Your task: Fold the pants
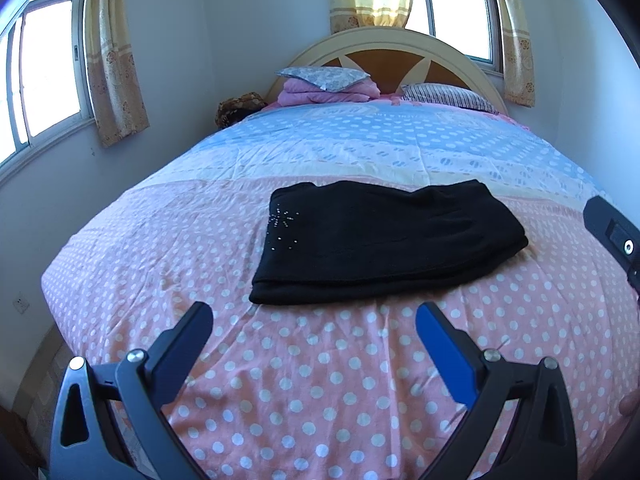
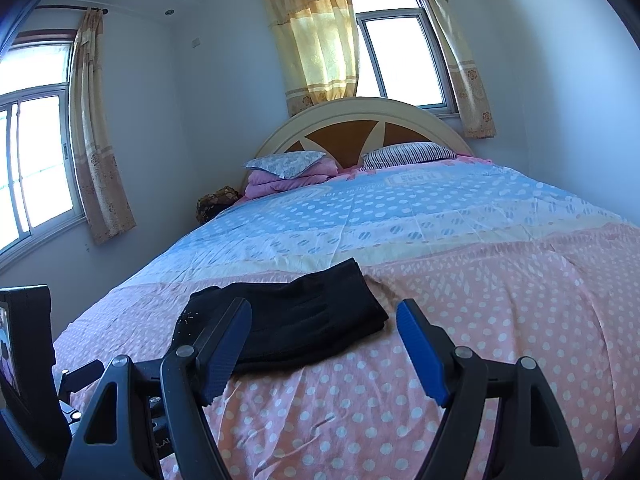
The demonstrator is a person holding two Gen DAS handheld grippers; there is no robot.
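Note:
Black pants (image 1: 380, 240) lie folded into a flat bundle on the pink polka-dot bedspread (image 1: 304, 380). A small rhinestone pattern shows near their left end. My left gripper (image 1: 314, 318) is open and empty, just short of the bundle's near edge. In the right wrist view the pants (image 2: 296, 320) lie ahead and to the left. My right gripper (image 2: 324, 316) is open and empty, its left finger (image 2: 224, 340) in front of the bundle's near side. The right gripper's body shows at the right edge of the left view (image 1: 612, 232).
The bed runs back to a rounded headboard (image 1: 388, 56) with a floral pillow on pink bedding (image 1: 324, 84) and a striped pillow (image 1: 444, 96). Curtained windows stand on the left wall (image 1: 44, 80) and behind the headboard. The left gripper's body (image 2: 28, 340) shows at the left edge.

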